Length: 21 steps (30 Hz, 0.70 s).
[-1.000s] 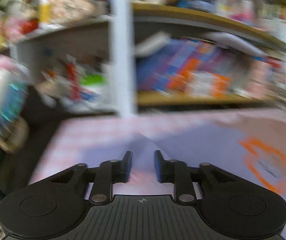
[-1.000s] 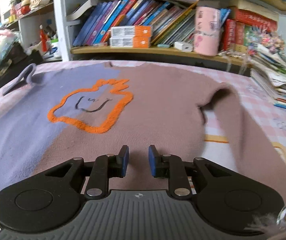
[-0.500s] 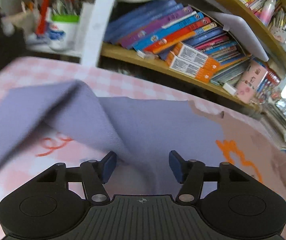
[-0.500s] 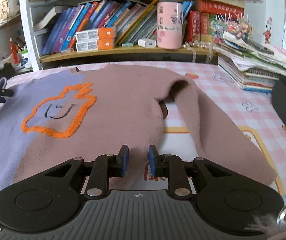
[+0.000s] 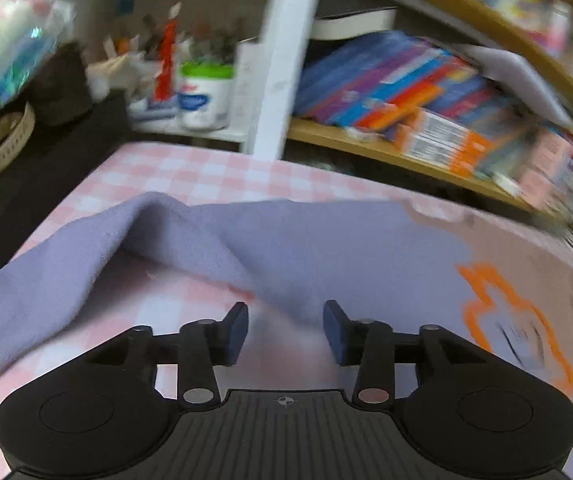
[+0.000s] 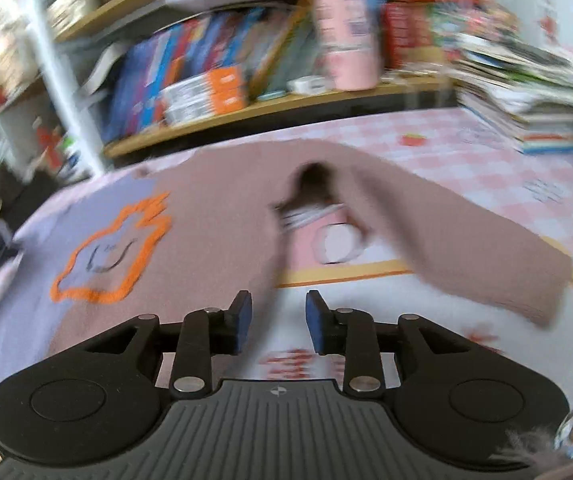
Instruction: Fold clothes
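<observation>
A sweater, lilac [image 5: 326, 248] on one half and brown [image 6: 222, 216] on the other, lies flat on the pink checked tablecloth [image 5: 190, 168]. An orange outlined figure [image 6: 114, 248] is on its chest. My left gripper [image 5: 285, 330] hovers low over the lilac side below the armpit. Its jaws are opening, and the fabric edge lies between them without being pressed. The lilac sleeve [image 5: 58, 276] trails off to the left. My right gripper [image 6: 278, 326] sits at the brown side edge, jaws opening, pads off the cloth. The brown sleeve [image 6: 466, 248] stretches right.
A wooden shelf of books [image 6: 206, 76] runs along the table's far edge, with a white post [image 5: 274, 60] and a white tub [image 5: 204, 96] beside it. A stack of magazines [image 6: 526, 92] lies at the right. A dark drop borders the table's left edge [image 5: 26, 168].
Both pairs of jaws stand wider than before. The left gripper has swung onto the lilac sleeve and sunk toward it. The right gripper has slid right to the brown side edge and rolled.
</observation>
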Motion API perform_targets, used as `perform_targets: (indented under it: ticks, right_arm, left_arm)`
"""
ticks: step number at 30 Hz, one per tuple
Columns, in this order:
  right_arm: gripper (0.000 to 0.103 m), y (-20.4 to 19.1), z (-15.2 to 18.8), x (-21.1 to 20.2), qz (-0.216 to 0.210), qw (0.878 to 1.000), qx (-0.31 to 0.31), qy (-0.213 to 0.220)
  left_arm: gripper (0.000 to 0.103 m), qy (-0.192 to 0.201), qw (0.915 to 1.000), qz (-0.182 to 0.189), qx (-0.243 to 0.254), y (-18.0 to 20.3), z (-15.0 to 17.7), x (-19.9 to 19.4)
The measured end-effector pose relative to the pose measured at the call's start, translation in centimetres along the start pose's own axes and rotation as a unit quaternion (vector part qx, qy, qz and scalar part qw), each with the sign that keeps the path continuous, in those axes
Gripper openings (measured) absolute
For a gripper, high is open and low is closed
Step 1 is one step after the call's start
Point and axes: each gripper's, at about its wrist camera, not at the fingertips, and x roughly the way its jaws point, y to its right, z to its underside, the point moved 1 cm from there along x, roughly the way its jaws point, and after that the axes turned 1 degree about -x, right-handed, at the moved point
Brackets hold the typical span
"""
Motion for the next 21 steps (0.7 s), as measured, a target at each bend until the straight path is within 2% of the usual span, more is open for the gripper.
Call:
perform_targets:
  ticks: [3, 5, 9, 14, 17, 18, 20, 21]
  right_arm:
    - [0.029, 3.4, -0.8, -2.0, 0.027, 0.997, 0.066, 0.008]
    - [0.033, 5.5, -1.2, -3.6, 0.085, 0.994, 0.073, 0.016]
    - [0.037, 8.1, -2.1, -4.4, 0.160, 0.985, 0.061, 0.001]
    - [0.037, 8.7, -2.9, -1.3, 0.198, 0.978, 0.056, -0.027]
    - [0.038, 8.3, -2.5, -0.9, 0.211, 0.976, 0.055, -0.015]
    - [0.034, 8.0, -2.4, -0.7, 0.216, 0.975, 0.048, -0.010]
    - [0.012, 7.8, -2.5, -0.2, 0.208, 0.978, 0.022, -0.008]
    - [0.008, 7.7, -2.8, 0.1, 0.198, 0.980, 0.012, -0.012]
  left_arm:
    - [0.045, 0.009, 0.9996, 0.012, 0.025, 1.1, 2.2, -2.8]
    - [0.055, 0.022, 0.9988, 0.016, 0.041, 1.8, 3.4, -4.5]
    - [0.058, 0.042, 0.9962, 0.006, 0.076, 3.3, 4.4, -6.2]
    - [0.059, 0.039, 0.9939, -0.018, 0.102, 4.2, 4.9, -6.0]
    - [0.059, 0.042, 0.9921, -0.023, 0.116, 4.3, 5.5, -6.7]
    - [0.059, 0.045, 0.9915, -0.024, 0.120, 4.4, 5.6, -6.9]
    - [0.059, 0.054, 0.9915, -0.027, 0.115, 4.4, 5.5, -7.2]
    - [0.059, 0.059, 0.9919, -0.026, 0.110, 4.3, 5.4, -7.3]
